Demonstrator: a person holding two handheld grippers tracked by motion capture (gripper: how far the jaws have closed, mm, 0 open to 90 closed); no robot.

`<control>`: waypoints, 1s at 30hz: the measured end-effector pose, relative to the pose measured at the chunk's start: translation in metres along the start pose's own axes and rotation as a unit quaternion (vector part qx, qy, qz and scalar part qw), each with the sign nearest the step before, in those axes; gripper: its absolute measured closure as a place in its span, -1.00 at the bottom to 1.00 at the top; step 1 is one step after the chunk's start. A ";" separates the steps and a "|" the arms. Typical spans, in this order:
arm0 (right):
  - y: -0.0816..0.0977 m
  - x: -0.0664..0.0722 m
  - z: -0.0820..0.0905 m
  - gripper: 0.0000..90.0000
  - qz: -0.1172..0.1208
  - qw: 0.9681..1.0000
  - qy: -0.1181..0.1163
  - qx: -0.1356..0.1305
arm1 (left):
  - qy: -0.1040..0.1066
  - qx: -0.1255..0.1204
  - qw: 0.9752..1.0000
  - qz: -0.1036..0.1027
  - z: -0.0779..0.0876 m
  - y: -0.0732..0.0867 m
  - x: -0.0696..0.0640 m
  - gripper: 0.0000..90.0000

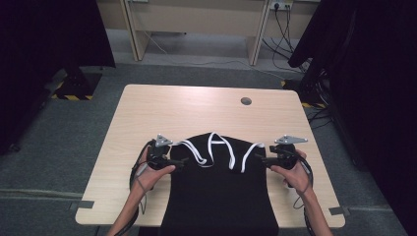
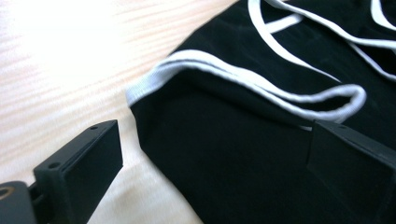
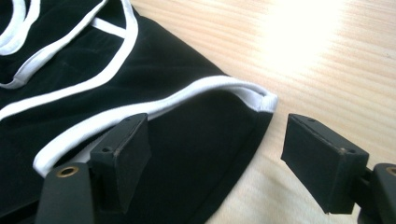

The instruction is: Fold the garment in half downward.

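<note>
Black cloth with white trim, a sleeveless garment (image 1: 219, 189), lies on the pale wooden worktop (image 1: 147, 113) with its strapped top end toward the far side and its lower end hanging over the near edge. It serves as the landmark for everything else.

At the garment's left upper corner, the left tool (image 1: 183, 160) sits level with the white-edged armhole. In the left gripper view its jaws stand wide apart, one over bare wood just left of the garment's corner (image 2: 140, 95), the other over the black cloth; nothing is pinched between them, and whether either jaw brushes the cloth I cannot tell.

Across the middle, the white straps (image 1: 216, 147) lie looped and unsorted on the cloth.

At the garment's right upper corner, the right tool (image 1: 259, 158) mirrors the first. In the right gripper view its jaws are spread, straddling the white-bound corner (image 3: 264, 100), one over cloth, one over wood, with no grip on anything.

By my reading, the step in hand is lining up both tools on the two top corners ahead of a grasp, probably for folding or spreading. The next move calls for sliding each lower jaw under the trimmed edge and closing on both corners together, so the cloth lifts evenly and the loose straps do not tangle.
</note>
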State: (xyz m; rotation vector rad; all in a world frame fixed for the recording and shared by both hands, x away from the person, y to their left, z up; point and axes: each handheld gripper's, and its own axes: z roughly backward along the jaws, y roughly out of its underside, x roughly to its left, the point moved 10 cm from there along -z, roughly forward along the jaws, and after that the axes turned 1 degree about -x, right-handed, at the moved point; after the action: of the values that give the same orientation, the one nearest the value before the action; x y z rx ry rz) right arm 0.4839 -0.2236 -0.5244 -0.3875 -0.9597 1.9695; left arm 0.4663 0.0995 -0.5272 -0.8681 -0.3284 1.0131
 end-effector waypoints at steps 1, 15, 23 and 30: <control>-0.002 0.000 -0.002 -0.48 0.000 1.000 0.000 0.000 | 0.001 0.002 1.000 0.000 -0.002 -0.001 0.000 -0.94; -0.019 -0.004 -0.029 -0.54 -0.017 1.000 0.003 0.015 | -0.011 0.017 1.000 0.015 -0.032 -0.027 0.008 -0.94; -0.026 -0.001 -0.045 -0.55 -0.014 1.000 -0.001 0.024 | -0.017 0.032 0.999 0.008 -0.052 -0.032 0.006 -0.94; -0.023 -0.002 -0.060 -0.53 0.015 0.999 0.019 0.037 | -0.034 0.029 0.999 -0.007 -0.067 -0.027 0.013 -0.95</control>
State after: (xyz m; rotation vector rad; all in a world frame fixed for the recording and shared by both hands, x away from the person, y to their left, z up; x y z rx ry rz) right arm 0.5342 -0.1895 -0.5461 -0.3977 -0.8579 2.0110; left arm 0.5299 0.0716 -0.5504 -0.7794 -0.3600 1.0347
